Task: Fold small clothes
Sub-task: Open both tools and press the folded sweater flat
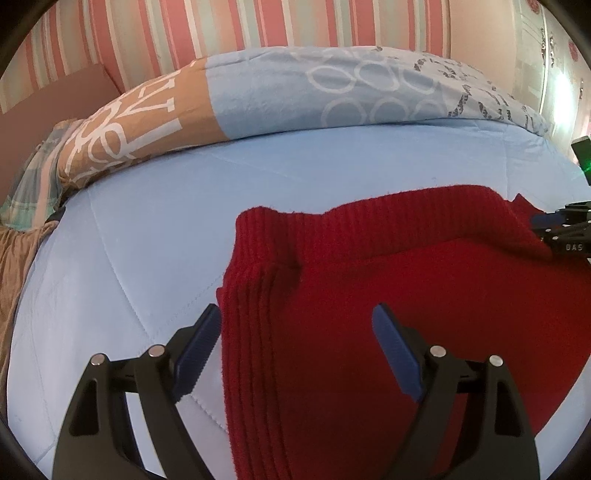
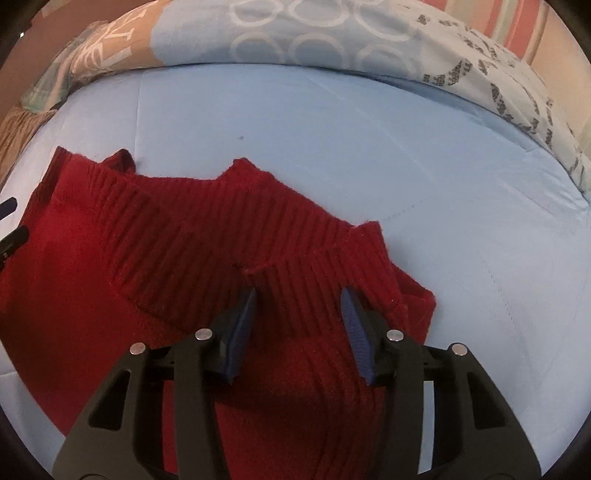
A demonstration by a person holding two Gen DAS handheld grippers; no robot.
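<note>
Closest in, the left claw (image 1: 295, 325) hangs wide apart, straddling the ribbed left edge of the red knitted garment (image 1: 388, 332), one pad over the blue quilted bed (image 1: 147, 240) and the other over the knit; nothing is pinched between them. Over on the other side, the right claw (image 2: 299, 299) stands part-open, its blue pads either side of a rucked-up ridge of ribbing near the garment's right edge. The cloth sits in the gap, but the pads do not look closed on it, so I call it unheld.

The garment lies spread on the bed, and its ribbed band is turned back over the plain knit, layers overlapping. That reads as a first fold in place, though a rough one: the far edge peaks up in points and the right corner bunches. By my judgement the job is early to midway, with smoothing and at least one more fold to come.

Beyond the garment, bare blue quilt runs out to a rolled patterned duvet (image 1: 332, 92) and, farthest off, a pink striped wall (image 1: 221, 29).
</note>
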